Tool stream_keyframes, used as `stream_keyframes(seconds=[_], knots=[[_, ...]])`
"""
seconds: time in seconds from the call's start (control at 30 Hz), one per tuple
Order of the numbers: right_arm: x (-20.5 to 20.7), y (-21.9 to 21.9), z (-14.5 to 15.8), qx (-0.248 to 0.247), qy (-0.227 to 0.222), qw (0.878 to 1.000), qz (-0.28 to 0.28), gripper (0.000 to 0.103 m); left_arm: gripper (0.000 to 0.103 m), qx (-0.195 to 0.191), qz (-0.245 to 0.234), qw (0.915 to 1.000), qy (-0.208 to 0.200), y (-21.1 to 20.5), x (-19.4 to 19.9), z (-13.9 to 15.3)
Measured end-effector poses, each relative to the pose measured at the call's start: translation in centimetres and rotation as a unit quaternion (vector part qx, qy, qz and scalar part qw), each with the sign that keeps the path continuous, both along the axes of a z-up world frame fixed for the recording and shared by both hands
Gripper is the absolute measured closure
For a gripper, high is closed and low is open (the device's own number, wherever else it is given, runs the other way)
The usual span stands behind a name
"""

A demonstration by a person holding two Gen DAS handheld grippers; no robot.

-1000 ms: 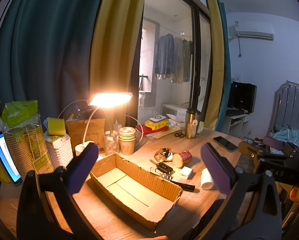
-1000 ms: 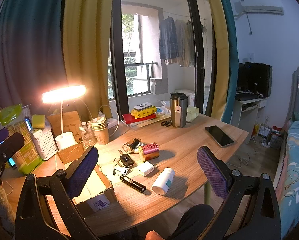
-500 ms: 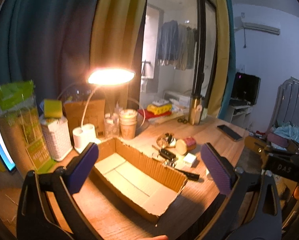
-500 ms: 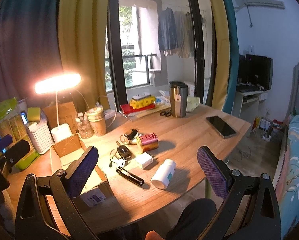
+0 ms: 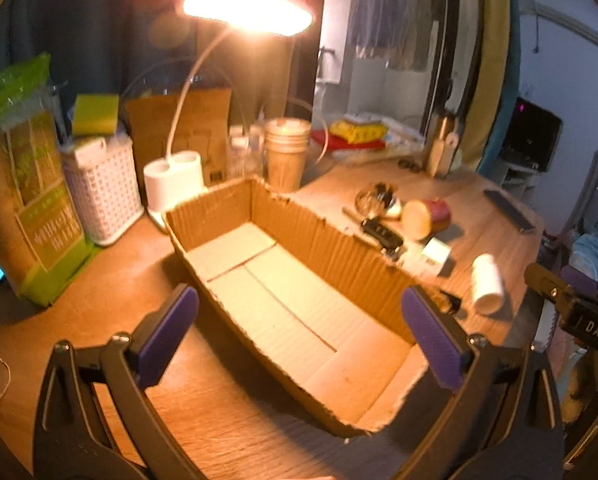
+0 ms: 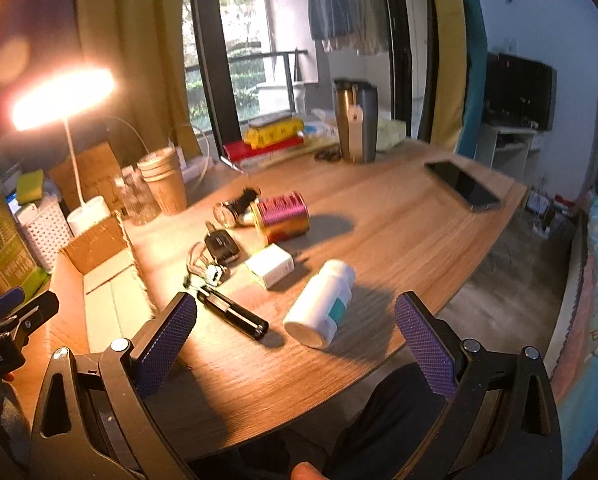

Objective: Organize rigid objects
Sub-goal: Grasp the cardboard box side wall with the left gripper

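At the far left of the wood-grain bench (image 5: 111,280) stands a green-labelled, plastic-wrapped pack (image 5: 23,184), and beside it a white perforated basket (image 5: 103,188) with a yellow-green sponge (image 5: 95,114) on top. A lit lamp (image 5: 247,4) rises on a thin curved neck from a white cylindrical base, with a stack of brown paper cups (image 5: 287,152) to its right.

The left tongs (image 5: 299,344) hang with their knurled purple pads wide apart, holding nothing, just above the near end of a long corrugated cardboard box (image 5: 283,288). The box is open-topped with ragged torn edges, and its pale inner floor lies bare.

The loose rigid objects lie on the bench just right of the box. From the right wrist view, a black car key fob (image 6: 222,245) with a metal key ring sits nearest the box wall, and nearer the bench edge lies a slim black cylinder (image 6: 235,312). Farther back rests a wristwatch (image 6: 235,208), touching or just beside a shiny magenta-and-gold tin (image 6: 285,218) lying on its side. A small white rectangular block (image 6: 271,264) sits between the tin and a white plastic pill bottle (image 6: 323,304), which lies on its side with a teal label.

The right tongs (image 6: 295,344) hover over the near bench edge, pads spread wide and gripping nothing, with the pill bottle just ahead between them. Far right, a dark flat phone (image 6: 463,188) lies on the bench, and a metal tumbler (image 6: 355,120) stands upright at the back.
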State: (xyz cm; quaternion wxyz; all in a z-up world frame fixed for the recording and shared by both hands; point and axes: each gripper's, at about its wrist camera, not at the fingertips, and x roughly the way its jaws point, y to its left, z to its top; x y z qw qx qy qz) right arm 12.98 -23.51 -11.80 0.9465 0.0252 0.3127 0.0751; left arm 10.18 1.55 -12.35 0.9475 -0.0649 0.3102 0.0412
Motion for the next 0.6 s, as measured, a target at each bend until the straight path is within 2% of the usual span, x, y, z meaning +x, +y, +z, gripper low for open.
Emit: stream_keyframes(seconds=[0.2,0.3,0.33,0.37,0.43,0.5,0.6], knots=[[1.9,-0.7,-2.6,0.008,0.025,1.000,0.000,0.002,0.001,0.009,0.012,0.9988,0.046,0.0,1.6,-2.5],[3.1,-1.1,-3.7,0.013,0.035,0.999,0.003,0.002,0.003,0.001,0.018,0.9971,0.074,0.2,2.4,-3.7],[3.6,-1.2,-4.1,0.014,0.040,0.999,0.005,0.002,0.007,-0.005,0.020,0.9966,0.080,0.3,2.5,-4.0],[4.1,-1.4,-4.4,0.015,0.046,0.999,0.005,0.002,0.016,-0.008,0.023,0.9956,0.090,0.4,2.8,-4.2],[4.9,-1.7,-4.8,0.018,0.050,0.999,0.004,0.002,0.021,-0.009,0.025,0.9929,0.116,0.6,3.4,-4.9],[5.6,-2.0,-5.2,0.025,0.053,0.998,0.002,0.002,0.032,-0.013,0.030,0.9896,0.140,0.8,3.8,-5.6],[6.4,-2.3,-5.8,0.033,0.060,0.998,0.004,0.002,0.035,-0.016,0.033,0.9859,0.163,0.9,4.1,-6.3]])
